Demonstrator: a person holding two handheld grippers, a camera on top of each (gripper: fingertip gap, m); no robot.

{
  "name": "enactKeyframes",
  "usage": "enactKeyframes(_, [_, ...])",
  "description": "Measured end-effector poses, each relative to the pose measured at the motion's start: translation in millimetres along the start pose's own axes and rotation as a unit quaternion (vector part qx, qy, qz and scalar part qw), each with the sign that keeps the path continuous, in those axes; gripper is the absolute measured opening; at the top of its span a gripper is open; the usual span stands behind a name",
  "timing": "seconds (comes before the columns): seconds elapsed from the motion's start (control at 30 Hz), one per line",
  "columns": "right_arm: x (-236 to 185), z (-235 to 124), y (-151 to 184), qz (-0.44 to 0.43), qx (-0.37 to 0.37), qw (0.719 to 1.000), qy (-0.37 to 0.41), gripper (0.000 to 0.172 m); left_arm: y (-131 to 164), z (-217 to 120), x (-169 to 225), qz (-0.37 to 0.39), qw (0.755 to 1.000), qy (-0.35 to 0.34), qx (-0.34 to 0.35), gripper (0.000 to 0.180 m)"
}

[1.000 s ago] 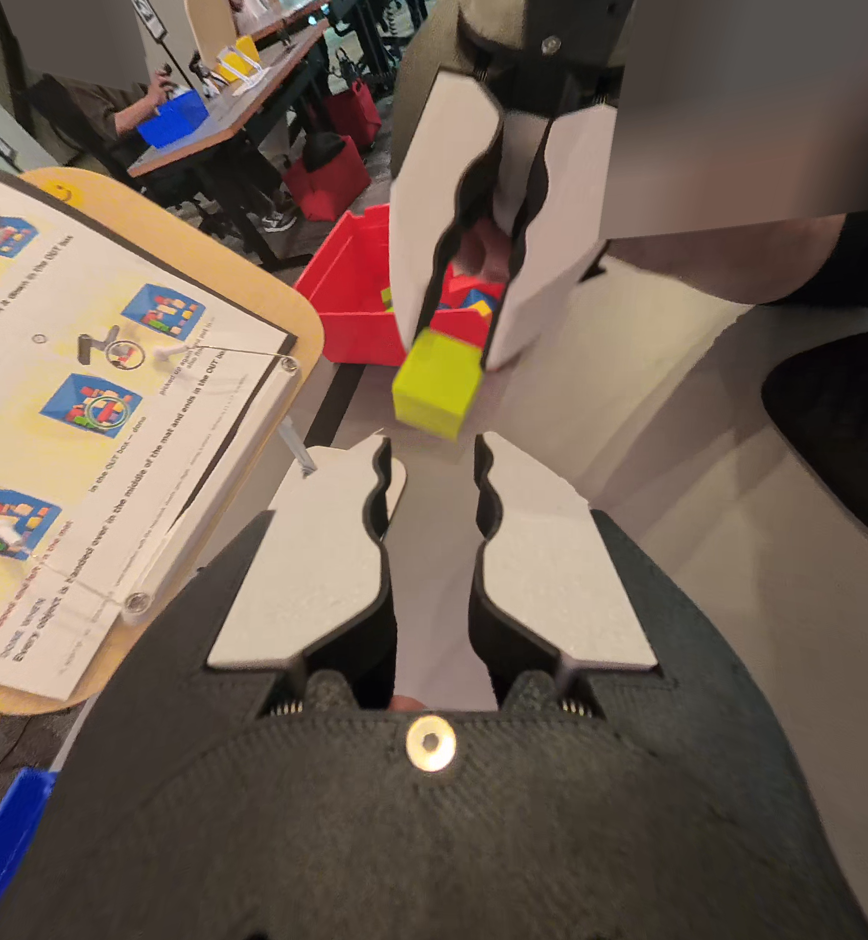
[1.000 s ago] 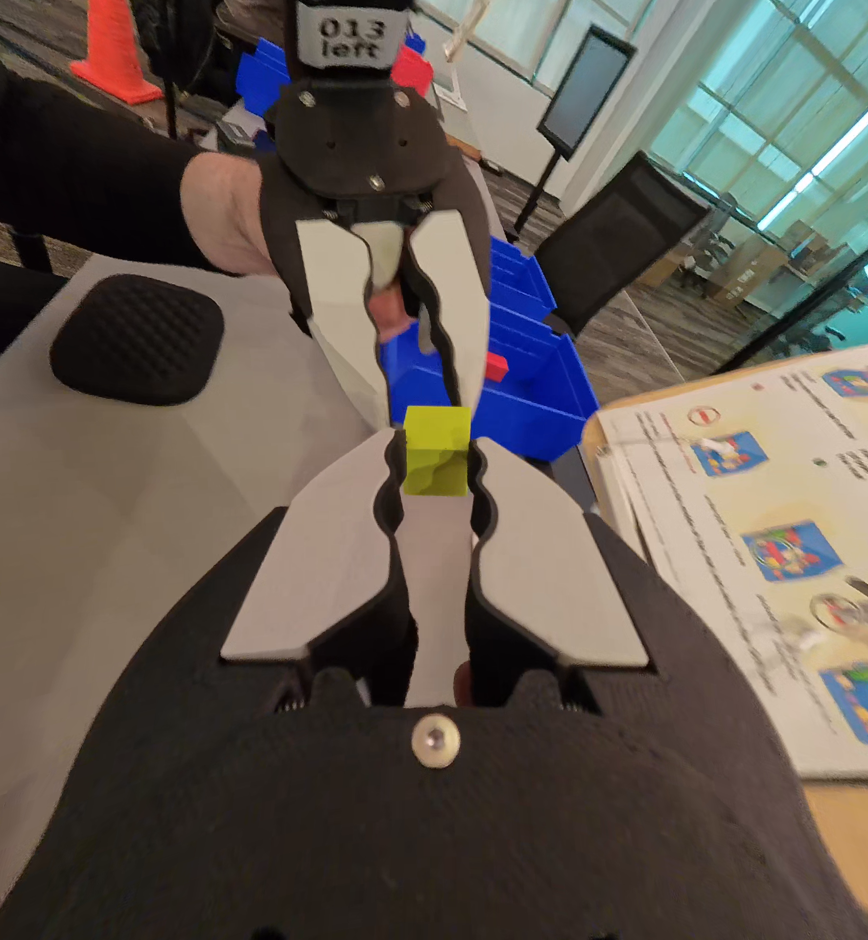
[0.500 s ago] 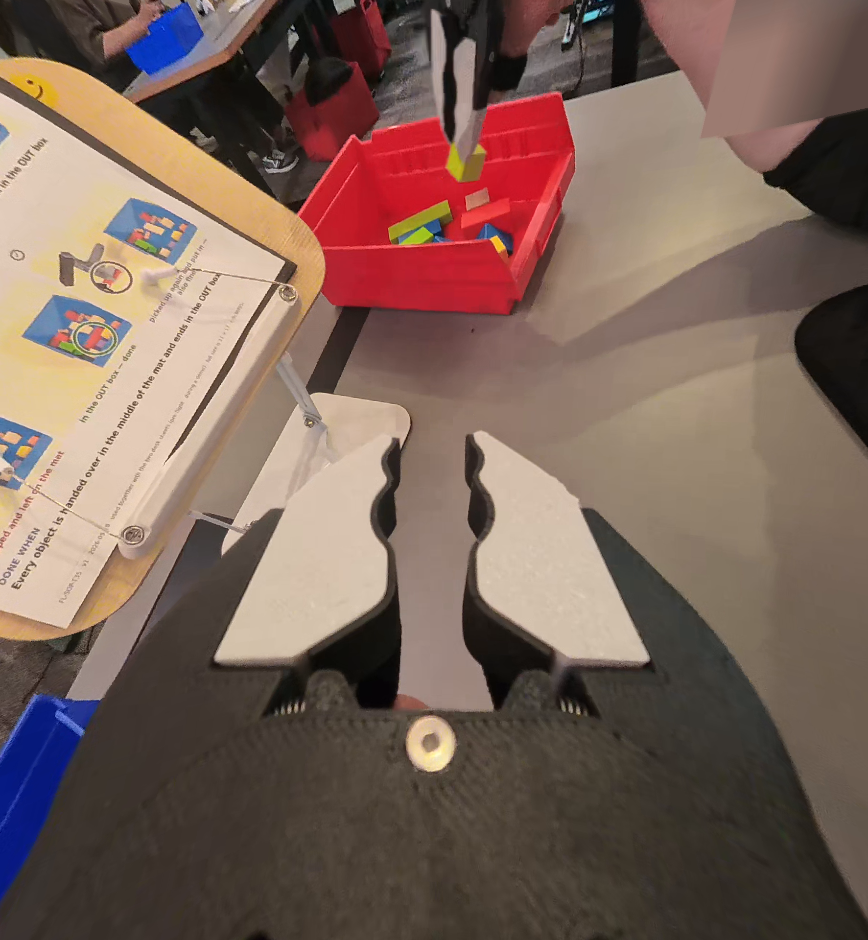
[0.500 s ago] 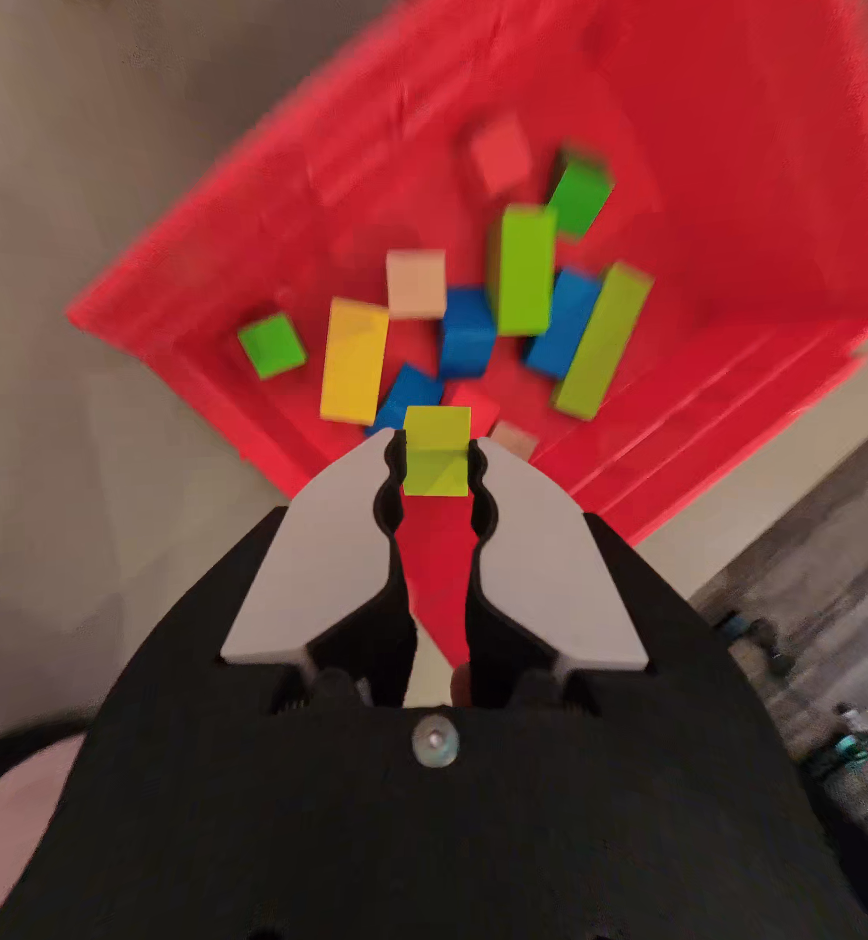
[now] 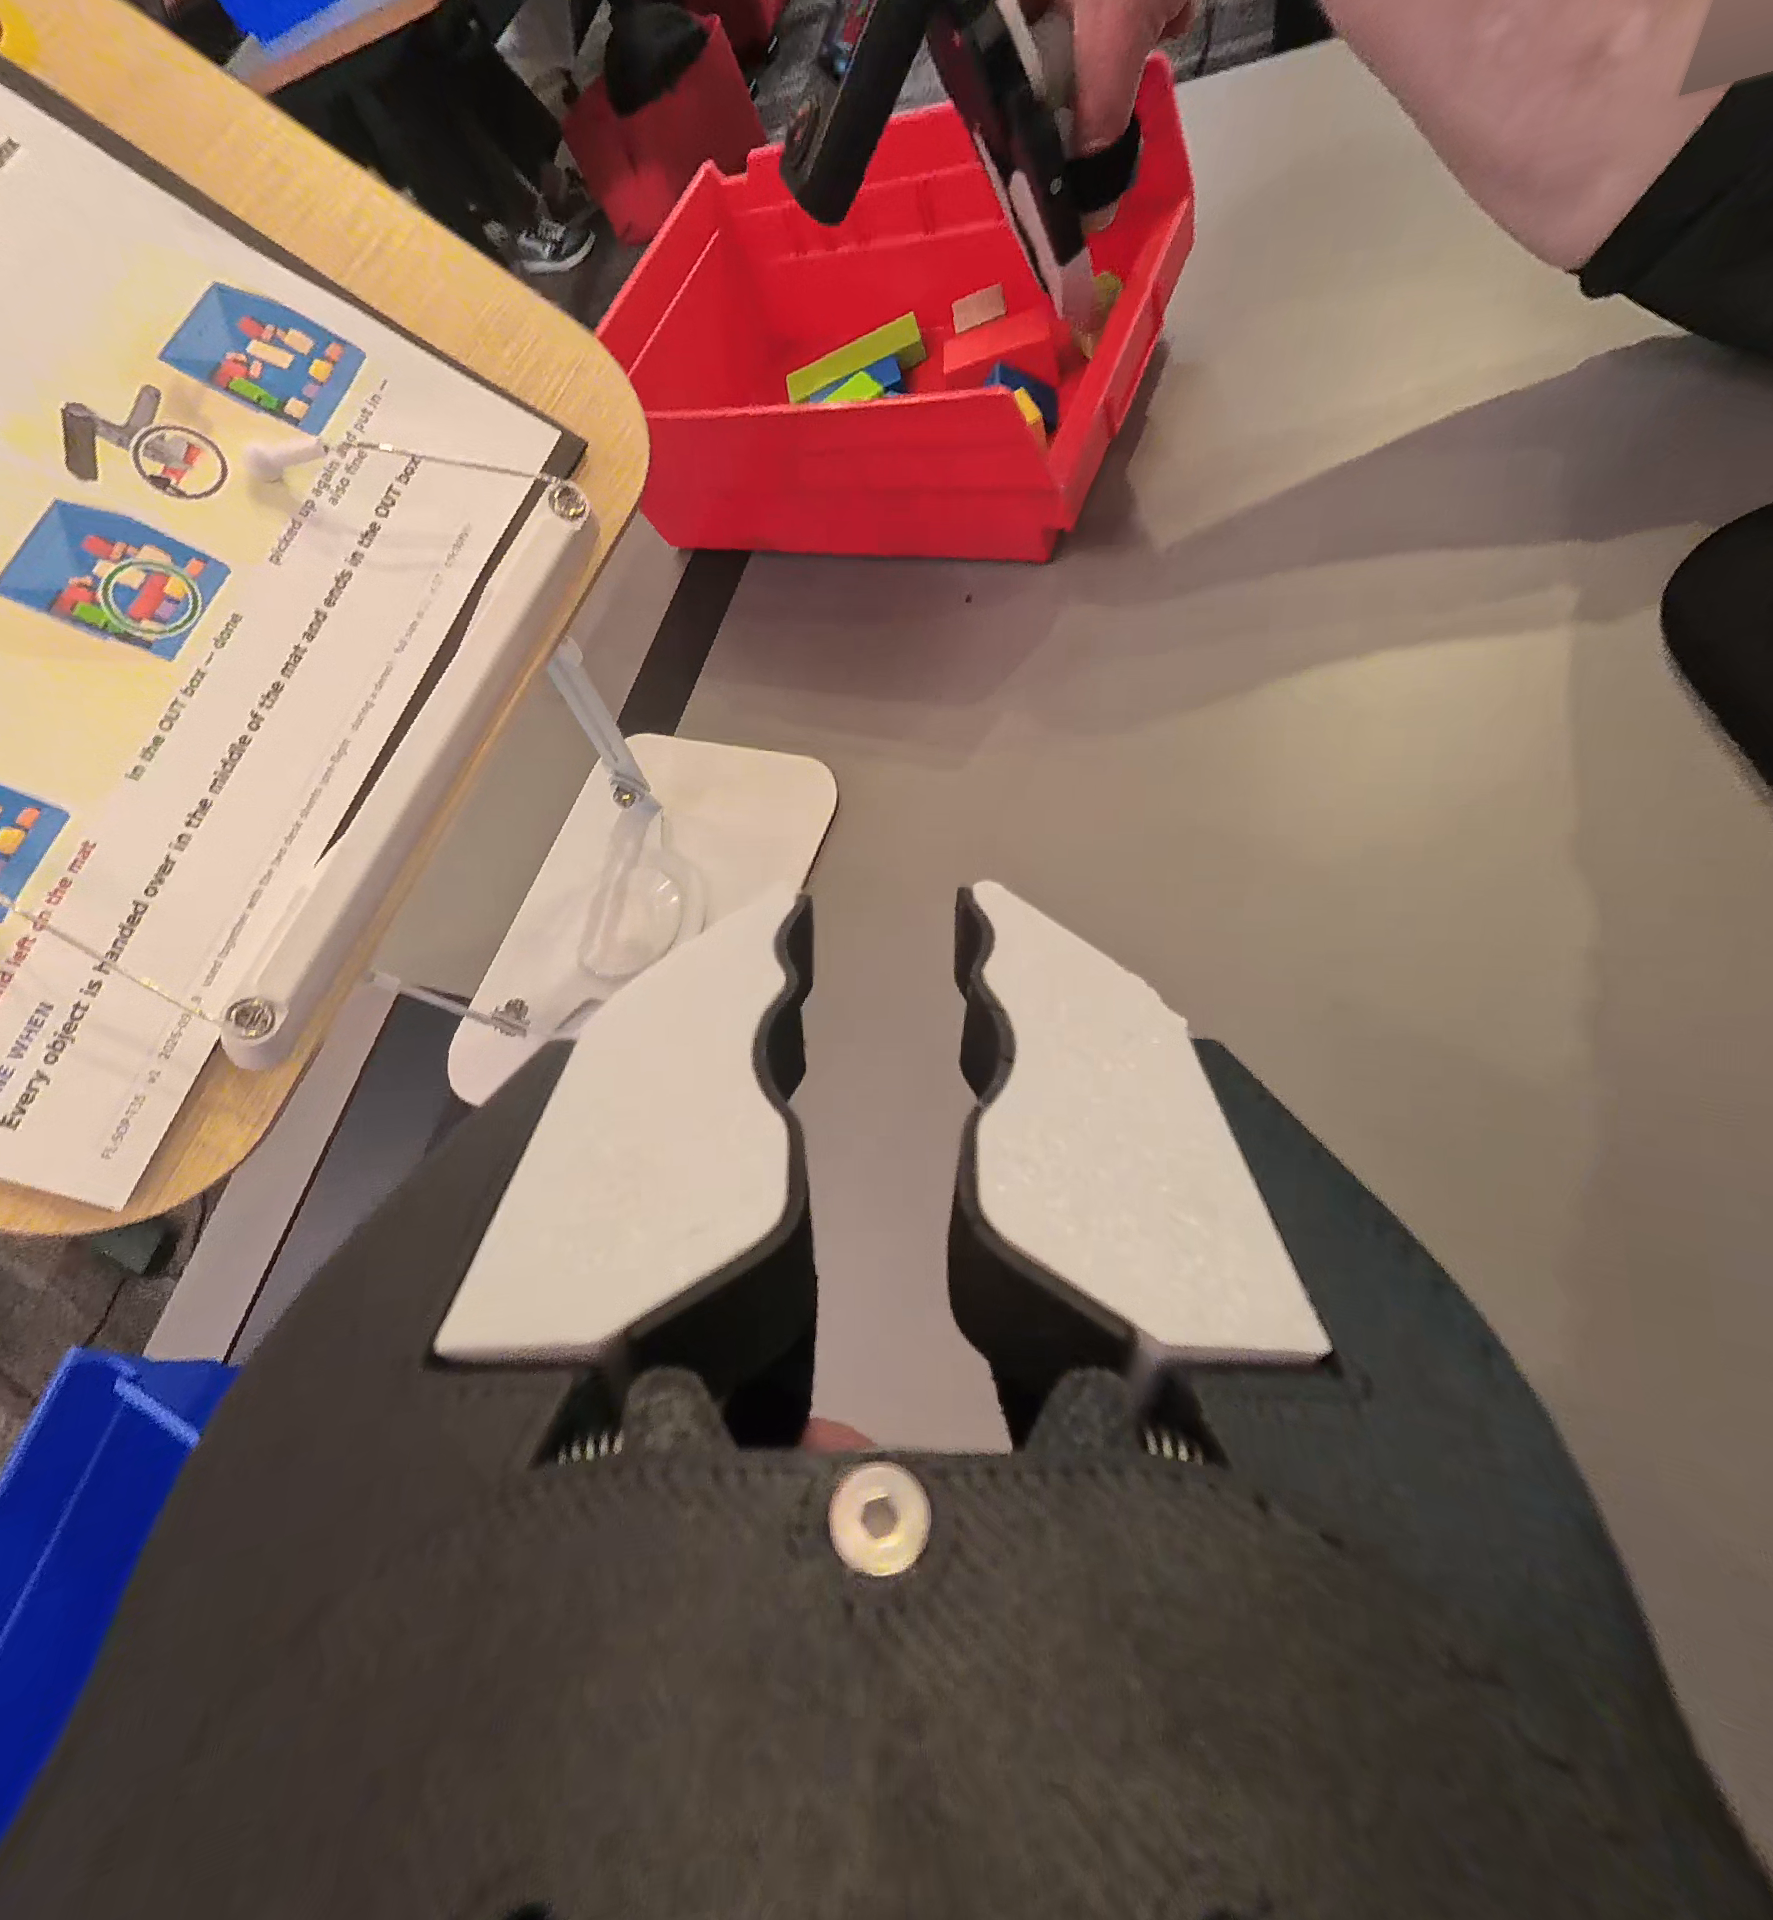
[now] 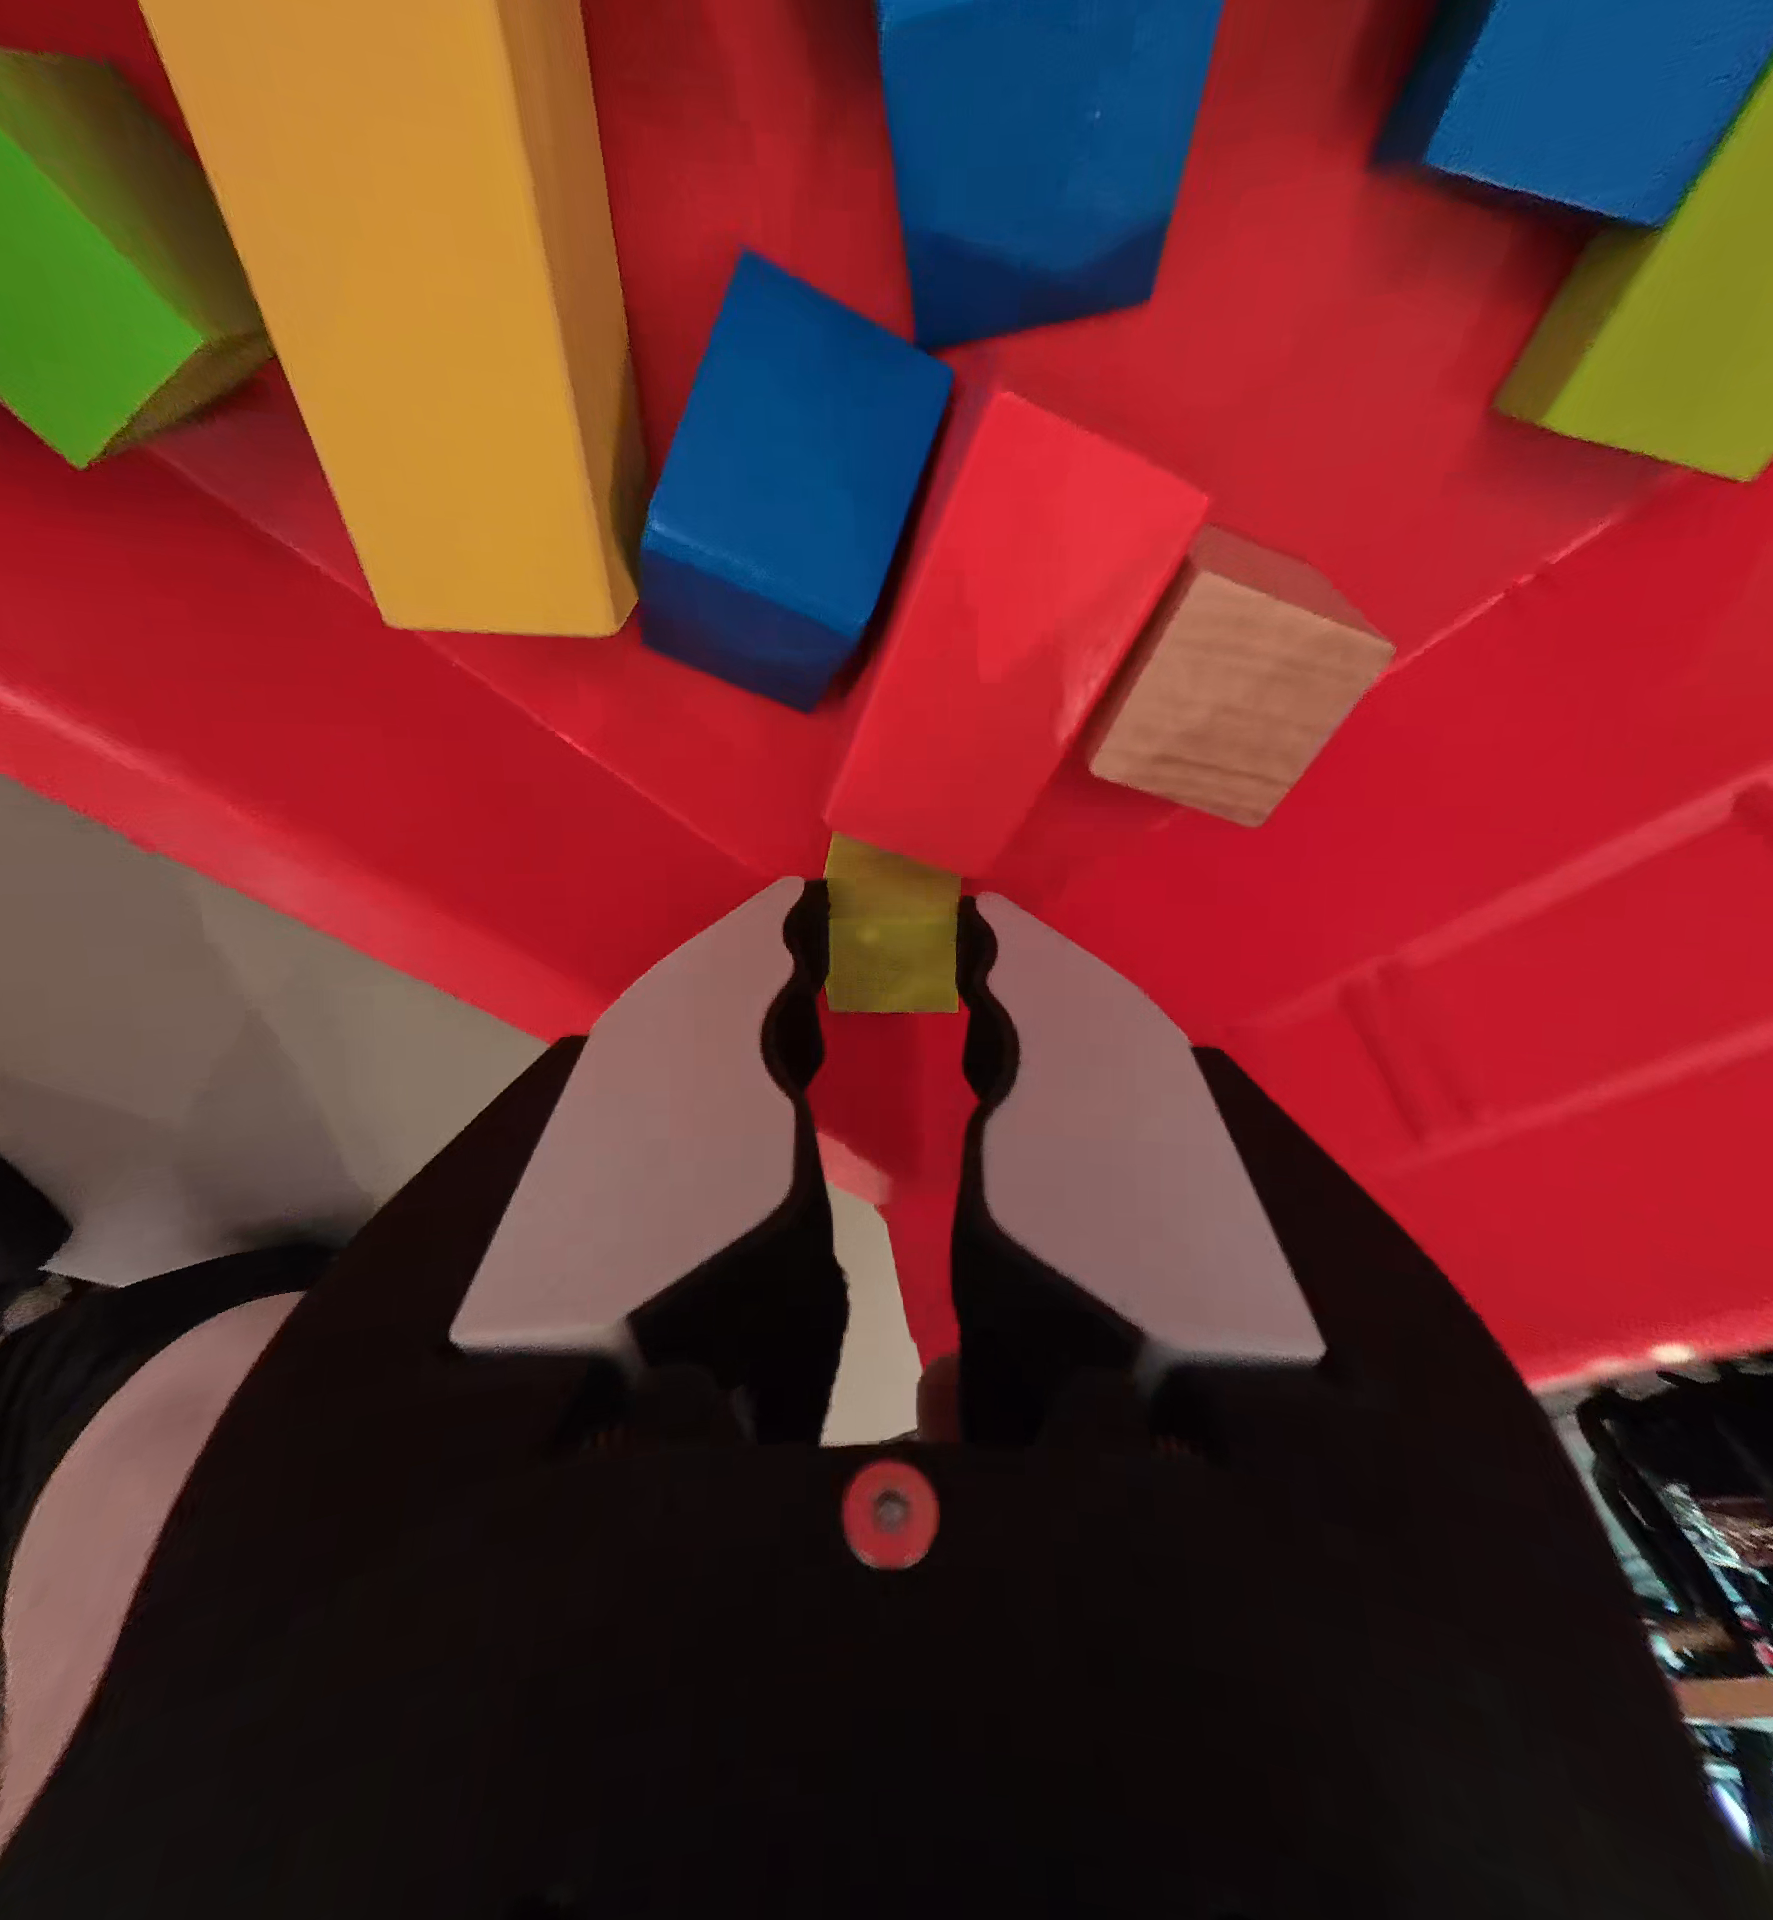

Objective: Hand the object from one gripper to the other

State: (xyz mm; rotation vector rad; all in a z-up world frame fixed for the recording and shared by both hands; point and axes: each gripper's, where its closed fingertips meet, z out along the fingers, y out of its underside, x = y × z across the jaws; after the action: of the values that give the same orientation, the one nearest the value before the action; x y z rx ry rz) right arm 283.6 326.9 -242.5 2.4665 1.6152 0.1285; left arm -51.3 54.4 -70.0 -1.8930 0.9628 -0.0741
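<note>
My right gripper is shut on a small yellow-green cube; both pads press its sides. It holds the cube low inside the red bin, close against a red block. In the left wrist view the right gripper reaches down into the red bin at the far side of the table. My left gripper is open and empty, with bare grey table showing between its fingers, well short of the bin.
The red bin holds several blocks: yellow, blue, green, plain wood. An instruction sheet on a wooden board stands left on a white stand. A blue bin lies near left. A black pad lies right. The left gripper's tips are roughly 45 cm from the right gripper's.
My right gripper carried the yellow-green cube away from the left gripper, over the red bin, then down among the blocks. My left gripper drew back, open and empty.
</note>
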Motion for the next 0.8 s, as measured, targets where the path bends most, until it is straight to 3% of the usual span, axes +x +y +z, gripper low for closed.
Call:
enactKeyframes(0.13, [-1,-2,-2,0.010,0.006,1.000,-0.005,0.032,17,-10,-14,-0.004,0.999,-0.023,-0.025,0.030])
enactKeyframes(0.3, [-7,-29,1,0.004,0.048,0.999,0.019,0.038,52,-38,-56,-0.011,0.993,-0.082,-0.084,0.039])
enactKeyframes(0.43, [-13,-57,-1,0.000,0.097,0.994,0.047,0.035,105,-76,-114,-0.016,0.974,-0.139,-0.178,0.043])
enactKeyframes(0.53, [-12,-58,2,0.002,0.097,0.994,0.052,0.034,154,-94,-149,-0.028,0.957,-0.151,-0.245,0.046])
enactKeyframes(0.67, [-5,-46,2,0.006,0.084,0.996,0.035,0.032,212,-100,-166,-0.059,0.937,-0.133,-0.316,0.048])
enactKeyframes(0.8, [-2,-46,-1,0.002,0.095,0.995,0.034,0.031,237,-92,-159,-0.054,0.930,-0.121,-0.344,0.049])
